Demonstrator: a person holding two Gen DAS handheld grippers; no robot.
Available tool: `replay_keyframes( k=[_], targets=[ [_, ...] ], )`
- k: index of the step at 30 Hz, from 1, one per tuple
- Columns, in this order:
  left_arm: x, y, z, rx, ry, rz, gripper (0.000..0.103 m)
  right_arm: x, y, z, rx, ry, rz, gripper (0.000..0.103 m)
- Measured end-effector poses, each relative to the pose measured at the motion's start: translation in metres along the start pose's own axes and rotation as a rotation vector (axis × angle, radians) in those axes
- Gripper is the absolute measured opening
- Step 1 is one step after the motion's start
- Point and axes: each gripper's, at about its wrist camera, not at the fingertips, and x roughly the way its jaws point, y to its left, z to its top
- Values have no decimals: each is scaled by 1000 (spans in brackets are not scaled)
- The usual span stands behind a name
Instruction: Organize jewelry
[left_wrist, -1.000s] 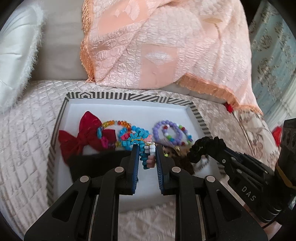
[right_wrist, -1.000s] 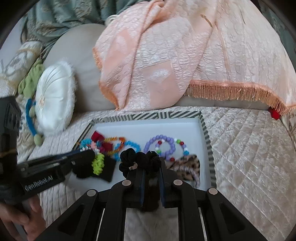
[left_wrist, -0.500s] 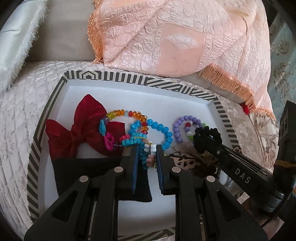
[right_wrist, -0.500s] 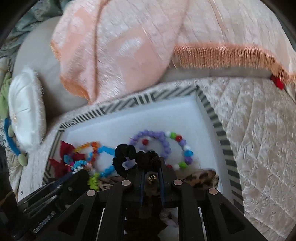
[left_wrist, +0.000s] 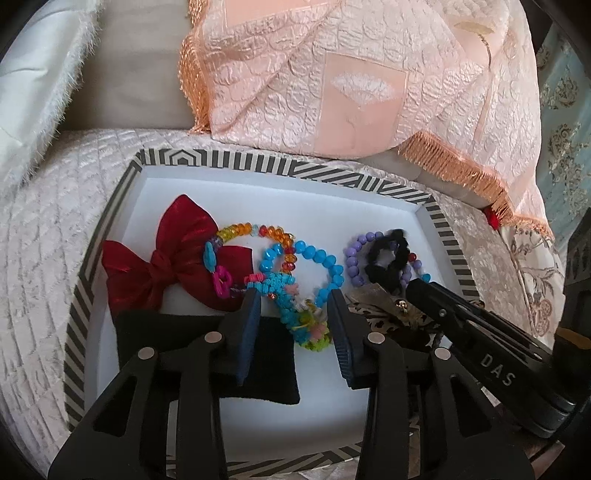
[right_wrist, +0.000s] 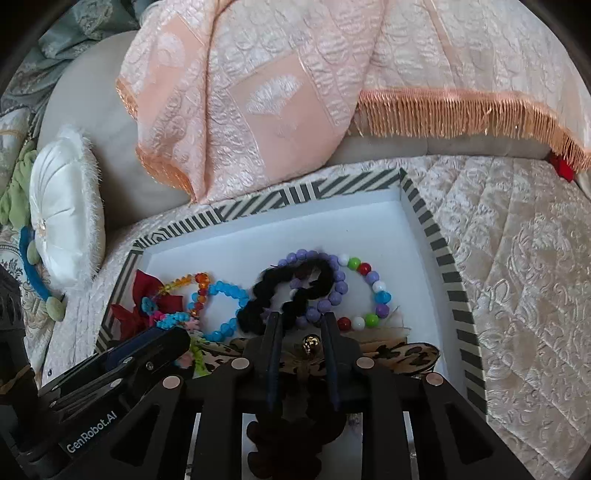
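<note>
1. While both grippers hang low over it, the striped-rim tray (left_wrist: 284, 165) rests on a quilted cover (right_wrist: 517, 295); its far white floor is bare, with open quilt past its right rim.
2. Behind the tray a fringed peach throw (left_wrist: 332, 74) drapes down close to the far rim, and a white round cushion (right_wrist: 62, 218) stands well off to the left.
3. Inside the tray, the largest pieces are a black cloth (left_wrist: 273, 369) at the near left, a red bow (left_wrist: 166, 266) behind it, and a leopard-print piece (right_wrist: 402, 352) at the near right.
4. Smaller pieces crowd the middle: an amber bead bracelet (left_wrist: 251, 230), a blue bead bracelet (left_wrist: 325, 266), and a purple bead bracelet (right_wrist: 332, 291) with mixed coloured beads.
5. A black scrunchie (right_wrist: 291, 288) lies across the purple bracelet, just ahead of the right gripper (right_wrist: 301, 321).
6. That gripper's jaws are opening, a narrow gap, with nothing pressed between the pads.
7. The left gripper (left_wrist: 293, 306) is also opening, its pads standing clear on either side of a multicoloured coil band (left_wrist: 295, 314) that lies on the tray floor by the black cloth.
</note>
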Motion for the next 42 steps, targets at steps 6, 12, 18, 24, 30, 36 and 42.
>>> replay_keyframes(
  k=[6, 12, 18, 24, 30, 36, 42],
  targets=[
    [0, -1, 0, 6, 2, 10, 37, -9, 0, 0, -4, -29, 14, 21],
    [0, -1, -1, 9, 1, 17, 37, -10, 1, -1, -9, -32, 19, 21],
    [-7, 2, 4, -7, -12, 23, 50, -19, 7, 2, -19, -73, 16, 21],
    [-39, 12, 15, -29, -82, 30, 92, -49, 2, 9, 10, -147, 7, 21],
    [-68, 14, 14, 57, -85, 175, 100, -74, 7, 1, 6, -92, -45, 35],
    [-145, 1, -25, 138, -251, 258, 100, -113, 32, -49, -79, -11, -108, 79],
    [-174, 17, -80, 63, -202, 228, 100, -145, 55, -111, -215, -26, -85, 87]
  ],
)
